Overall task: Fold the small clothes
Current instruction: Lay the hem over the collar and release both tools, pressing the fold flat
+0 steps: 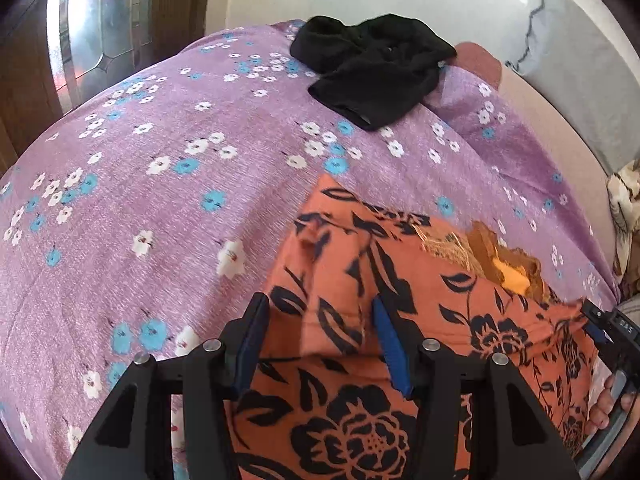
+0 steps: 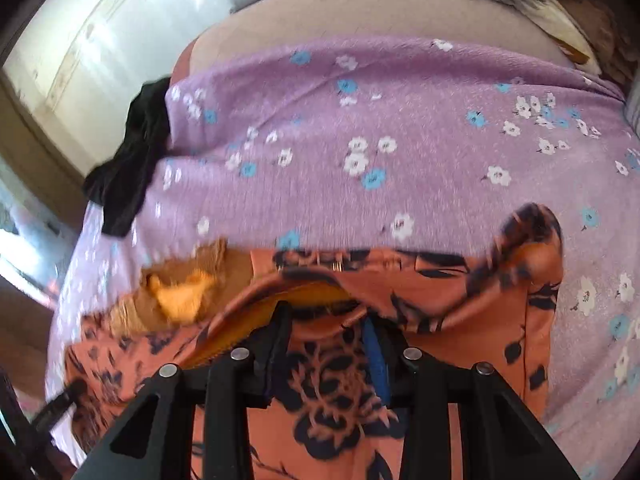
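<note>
Through the left wrist camera, I see my left gripper (image 1: 318,322) with its fingers spread apart over the orange floral garment (image 1: 420,320), which lies on the purple bedsheet (image 1: 160,200); black clothing (image 1: 372,68) sits far ahead. Through the right wrist camera, my right gripper (image 2: 326,328) stands apart too, fabric bunched between its fingers.

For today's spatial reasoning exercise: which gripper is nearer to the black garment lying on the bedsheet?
Probably left, though neither is close. The left gripper is over the orange floral garment, with the black garment ahead of it. The right gripper sees it far off to its left.
</note>
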Demonstrator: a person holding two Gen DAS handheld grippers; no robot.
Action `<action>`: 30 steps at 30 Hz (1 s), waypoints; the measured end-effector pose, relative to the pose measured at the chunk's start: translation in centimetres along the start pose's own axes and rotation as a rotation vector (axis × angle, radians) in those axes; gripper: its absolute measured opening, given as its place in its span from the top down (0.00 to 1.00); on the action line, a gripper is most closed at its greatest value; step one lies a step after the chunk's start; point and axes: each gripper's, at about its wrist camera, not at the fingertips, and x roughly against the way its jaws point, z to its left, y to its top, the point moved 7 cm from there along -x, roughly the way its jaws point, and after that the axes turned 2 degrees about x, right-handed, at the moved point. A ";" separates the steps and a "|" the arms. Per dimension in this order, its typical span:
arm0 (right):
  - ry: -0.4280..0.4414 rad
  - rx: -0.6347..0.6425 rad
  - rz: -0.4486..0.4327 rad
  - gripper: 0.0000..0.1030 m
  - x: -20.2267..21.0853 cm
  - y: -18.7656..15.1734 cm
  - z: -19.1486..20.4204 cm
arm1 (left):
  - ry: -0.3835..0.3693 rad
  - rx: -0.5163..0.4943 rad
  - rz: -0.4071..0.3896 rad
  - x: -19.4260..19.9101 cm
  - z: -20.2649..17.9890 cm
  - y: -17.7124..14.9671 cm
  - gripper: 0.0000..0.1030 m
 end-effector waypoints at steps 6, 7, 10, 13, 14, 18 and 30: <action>0.190 0.204 0.082 0.60 2.7 -4.6 8.3 | 0.011 0.156 -0.049 2.0 3.8 2.5 0.47; 0.226 0.247 0.124 0.60 2.9 -6.3 10.0 | 0.017 0.173 -0.054 2.3 4.4 2.7 0.47; 0.304 0.395 0.238 0.60 2.5 -11.4 15.3 | 0.083 0.180 -0.069 2.9 6.0 3.2 0.47; 0.321 0.521 0.337 0.60 0.4 -15.5 19.9 | 0.102 0.208 -0.055 2.9 7.2 3.2 0.47; 0.303 0.562 0.350 0.60 -0.7 -16.3 21.1 | 0.096 0.220 -0.044 2.7 7.4 3.1 0.47; 0.227 0.613 0.288 0.59 -4.8 -14.8 25.3 | 0.087 0.248 -0.026 2.6 7.8 3.3 0.47; 0.124 0.391 0.046 0.56 -3.2 -4.2 24.1 | 0.034 0.191 0.005 2.2 6.2 3.4 0.47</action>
